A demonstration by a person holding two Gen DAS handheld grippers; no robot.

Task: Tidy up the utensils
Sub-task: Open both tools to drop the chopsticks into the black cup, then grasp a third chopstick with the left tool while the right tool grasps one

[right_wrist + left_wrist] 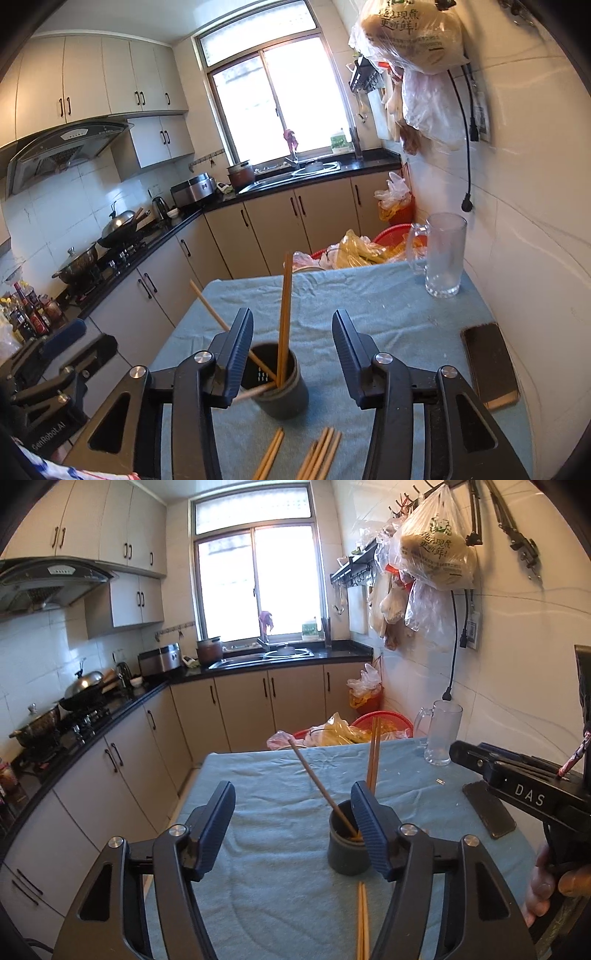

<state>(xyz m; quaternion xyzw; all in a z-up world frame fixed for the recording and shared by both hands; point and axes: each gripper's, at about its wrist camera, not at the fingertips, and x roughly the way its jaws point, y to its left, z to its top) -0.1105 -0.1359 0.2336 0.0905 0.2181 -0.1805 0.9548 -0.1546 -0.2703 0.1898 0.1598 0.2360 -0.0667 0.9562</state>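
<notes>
A dark grey cup (345,853) (282,384) stands on the blue cloth and holds several wooden chopsticks (373,753) (283,314) leaning outward. More chopsticks (319,456) (362,923) lie flat on the cloth in front of the cup. My left gripper (293,834) is open and empty above the cloth, its right finger (369,830) just in front of the cup. My right gripper (291,354) is open and empty, with the cup between its fingers and slightly ahead. The right gripper also shows at the right in the left wrist view (517,786).
A glass mug (441,733) (443,254) stands at the far right of the blue cloth (280,775) (369,295). A phone (487,808) (489,365) lies near the right wall. Red baskets with bags (369,727) sit beyond the table. Kitchen counters run along the left.
</notes>
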